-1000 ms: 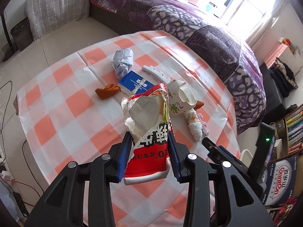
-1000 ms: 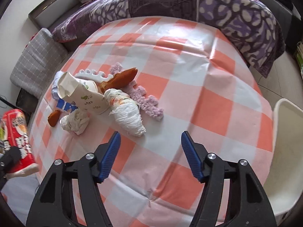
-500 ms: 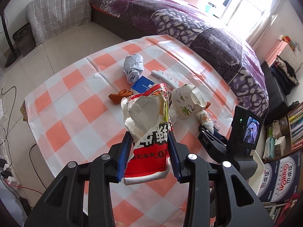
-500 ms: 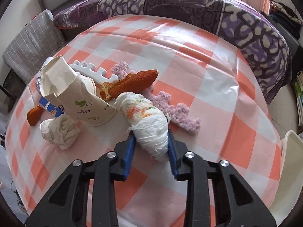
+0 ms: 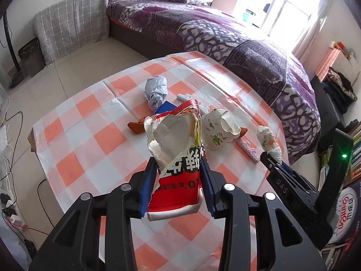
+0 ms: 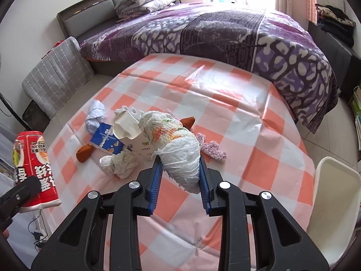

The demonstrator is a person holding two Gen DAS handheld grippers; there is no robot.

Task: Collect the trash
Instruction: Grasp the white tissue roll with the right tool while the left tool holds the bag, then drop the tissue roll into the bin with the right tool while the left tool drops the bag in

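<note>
My left gripper (image 5: 178, 164) is shut on a torn red snack bag (image 5: 178, 176), held upright above the near edge of the checked table (image 5: 90, 140). My right gripper (image 6: 179, 164) is shut on a rolled white tissue wad (image 6: 176, 142) with orange stains, lifted clear of the cloth. Behind the wad lie a crushed paper cup (image 6: 128, 131), a blue packet (image 6: 106, 137), a crumpled bluish paper (image 6: 96, 115), a brown peel (image 6: 84, 152), a small white tissue (image 6: 119, 162) and a purple fuzzy strip (image 6: 212, 149). The red bag (image 6: 31, 158) shows at the far left of the right wrist view.
A white plastic tub (image 6: 331, 203) stands off the table's right side. A bed with a purple cover (image 6: 225, 33) runs behind the table. A grey checked cushion (image 5: 72, 27) leans at the back left. Cables (image 5: 9, 153) lie on the floor to the left.
My right gripper moved in over the tissue wad, shut on it and lifted it off the cloth. The left gripper kept its grip on the red bag with little movement.
</note>
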